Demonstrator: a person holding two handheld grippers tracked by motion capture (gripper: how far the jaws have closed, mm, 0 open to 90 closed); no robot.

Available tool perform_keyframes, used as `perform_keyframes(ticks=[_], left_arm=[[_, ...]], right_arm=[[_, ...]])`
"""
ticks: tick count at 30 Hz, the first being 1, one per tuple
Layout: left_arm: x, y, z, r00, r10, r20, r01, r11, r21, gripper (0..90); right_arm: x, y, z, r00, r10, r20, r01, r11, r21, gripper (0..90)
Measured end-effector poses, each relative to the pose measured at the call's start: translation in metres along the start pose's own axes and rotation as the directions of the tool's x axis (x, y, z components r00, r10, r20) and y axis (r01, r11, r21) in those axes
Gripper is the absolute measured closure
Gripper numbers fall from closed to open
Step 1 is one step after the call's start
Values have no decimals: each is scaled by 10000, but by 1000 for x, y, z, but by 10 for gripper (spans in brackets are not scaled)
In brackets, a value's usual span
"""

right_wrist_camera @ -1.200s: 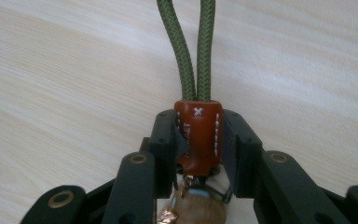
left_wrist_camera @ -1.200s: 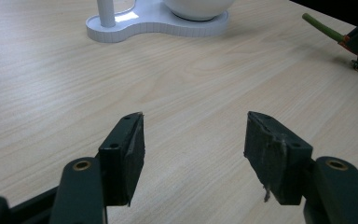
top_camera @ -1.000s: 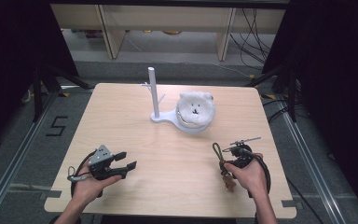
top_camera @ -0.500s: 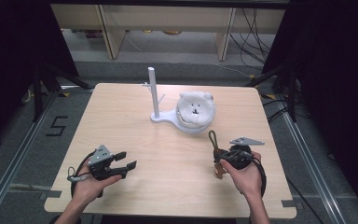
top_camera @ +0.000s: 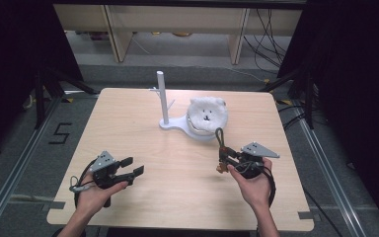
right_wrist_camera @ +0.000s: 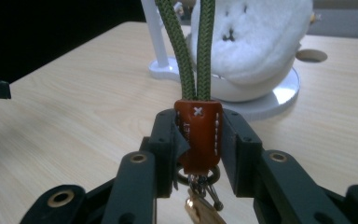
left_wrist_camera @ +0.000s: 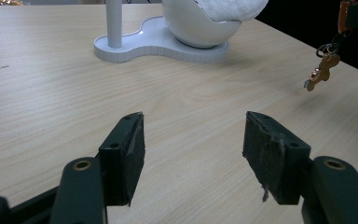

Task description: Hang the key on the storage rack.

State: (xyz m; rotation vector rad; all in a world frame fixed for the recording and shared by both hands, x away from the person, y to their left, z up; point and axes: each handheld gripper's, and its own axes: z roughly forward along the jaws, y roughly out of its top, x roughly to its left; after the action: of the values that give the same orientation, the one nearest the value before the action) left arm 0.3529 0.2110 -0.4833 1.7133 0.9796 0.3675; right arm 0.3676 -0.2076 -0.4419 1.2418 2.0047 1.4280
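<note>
On the one table (top_camera: 128,123): one white stand (top_camera: 164,101) at upper centre, one white plush (top_camera: 207,113) beside it, one keychain (top_camera: 221,148) right of centre, two grippers lower down.

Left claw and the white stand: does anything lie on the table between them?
No. In the left gripper view, bare wood runs from the open left claw to the stand; the high view shows the same.
</note>
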Motion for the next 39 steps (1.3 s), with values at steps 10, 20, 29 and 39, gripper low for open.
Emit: perform_keyframes(ticks=[10, 20, 29, 39], left_arm=[[-2, 3, 0, 9999, -141, 89, 142, 9998, -172, 365], [-16, 34, 3, 9983, -112, 573, 162, 9959, -891, 450], [-33, 64, 13, 9891, -225, 1457, 400, 9921, -1186, 497], [-52, 86, 43, 9710, -350, 2366, 551, 9953, -791, 562]], right_arm=[[10, 2, 7, 9994, -106, -328, 91, 9988, -478, 689], [29, 7, 21, 9958, -632, -663, 562, 9932, -1019, 689], [48, 10, 35, 9946, -539, -883, 435, 9924, -1154, 689], [66, 15, 53, 9861, -1013, -1319, 855, 9891, -1202, 689]])
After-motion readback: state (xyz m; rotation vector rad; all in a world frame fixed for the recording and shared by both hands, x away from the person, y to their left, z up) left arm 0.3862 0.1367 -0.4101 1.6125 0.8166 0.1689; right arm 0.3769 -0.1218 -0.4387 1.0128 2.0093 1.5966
